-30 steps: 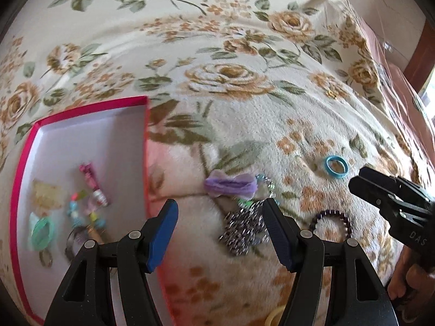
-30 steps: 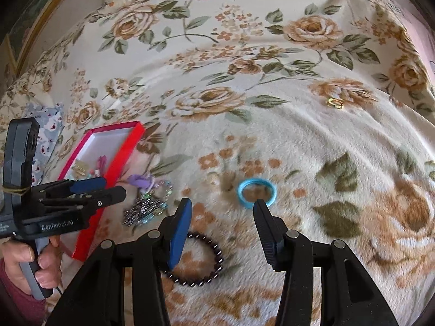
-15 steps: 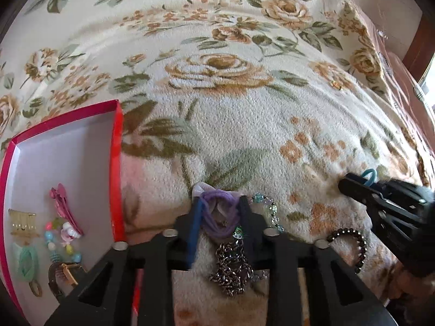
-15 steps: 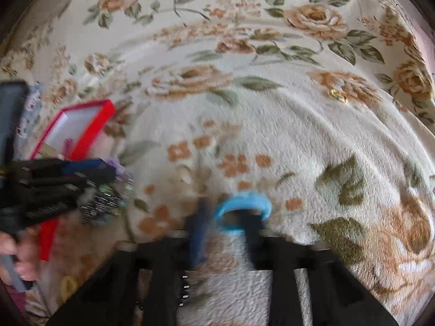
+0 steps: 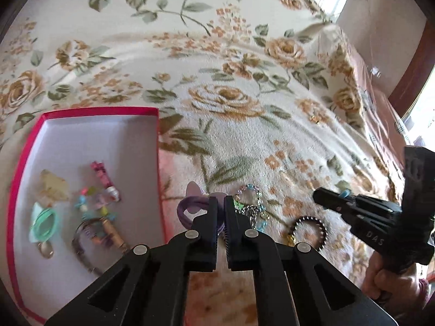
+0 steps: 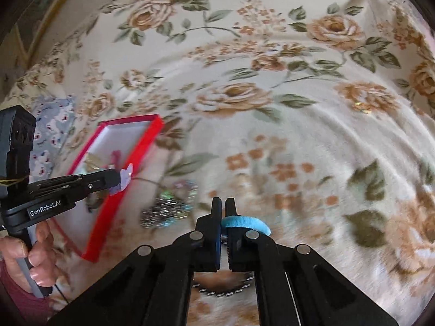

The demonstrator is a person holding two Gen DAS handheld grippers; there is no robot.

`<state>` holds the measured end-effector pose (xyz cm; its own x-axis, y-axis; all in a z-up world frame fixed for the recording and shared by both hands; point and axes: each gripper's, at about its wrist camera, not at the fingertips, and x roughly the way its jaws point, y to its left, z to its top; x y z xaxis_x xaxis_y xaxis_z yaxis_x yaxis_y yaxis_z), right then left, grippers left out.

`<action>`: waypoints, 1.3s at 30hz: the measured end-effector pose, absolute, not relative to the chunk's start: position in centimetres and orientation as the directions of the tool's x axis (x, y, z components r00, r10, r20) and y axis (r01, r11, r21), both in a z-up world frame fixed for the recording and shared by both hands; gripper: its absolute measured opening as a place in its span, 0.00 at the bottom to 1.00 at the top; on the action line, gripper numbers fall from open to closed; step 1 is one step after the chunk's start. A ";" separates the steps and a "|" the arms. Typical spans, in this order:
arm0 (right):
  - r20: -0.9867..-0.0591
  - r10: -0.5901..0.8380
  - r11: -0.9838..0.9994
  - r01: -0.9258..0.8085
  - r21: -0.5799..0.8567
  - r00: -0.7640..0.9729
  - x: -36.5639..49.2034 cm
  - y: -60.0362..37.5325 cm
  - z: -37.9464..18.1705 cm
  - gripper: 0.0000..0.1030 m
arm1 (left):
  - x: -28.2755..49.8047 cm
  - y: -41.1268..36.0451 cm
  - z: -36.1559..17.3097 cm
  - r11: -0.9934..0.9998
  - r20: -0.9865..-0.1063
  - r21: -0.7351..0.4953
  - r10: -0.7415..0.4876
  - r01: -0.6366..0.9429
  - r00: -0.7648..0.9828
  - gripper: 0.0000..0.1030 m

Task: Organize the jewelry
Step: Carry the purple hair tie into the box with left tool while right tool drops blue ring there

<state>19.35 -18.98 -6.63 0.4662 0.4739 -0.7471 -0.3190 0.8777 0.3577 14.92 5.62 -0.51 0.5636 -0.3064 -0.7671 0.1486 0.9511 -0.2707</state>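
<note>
Purple hair tie (image 5: 190, 209) clamped in left gripper (image 5: 220, 203), just right of red box (image 5: 159, 163), likely bound for it. Right gripper (image 6: 223, 203) pinches blue ring (image 6: 246, 224), further right of box. Chains (image 5: 251, 209) lie beside box, unsorted.

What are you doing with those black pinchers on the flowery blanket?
A person is tidying jewelry into a red box. The left gripper has just closed on a purple hair tie, and the right gripper has just closed on a blue ring-shaped band. A beaded bracelet and a chain pile lie on the blanket.
</note>
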 end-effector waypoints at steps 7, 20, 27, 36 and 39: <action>-0.723 0.542 0.830 -0.406 0.382 0.428 17.7 -15.4 -5.2 0.02 | 10.8 8.2 1.2 0.951 -0.740 -0.284 -0.300 0.124 0.602 0.03; -0.694 0.647 0.727 -0.529 0.438 0.315 16.0 -8.6 -4.2 0.02 | 5.2 14.0 2.5 0.956 -0.733 -0.292 -0.220 -0.005 0.644 0.03; -0.690 0.680 0.663 -0.609 0.435 0.248 15.4 -3.7 -3.5 0.02 | 3.4 16.5 2.0 0.955 -0.748 -0.289 -0.179 -0.070 0.639 0.03; -0.776 0.616 0.628 -0.678 0.381 0.134 15.5 2.0 -5.1 0.04 | 3.8 18.5 0.8 0.950 -0.767 -0.295 -0.170 -0.104 0.619 0.03; -0.798 0.589 0.631 -0.689 0.356 0.127 15.5 2.9 -5.5 0.05 | 4.4 18.8 0.1 0.949 -0.776 -0.296 -0.172 -0.110 0.608 0.03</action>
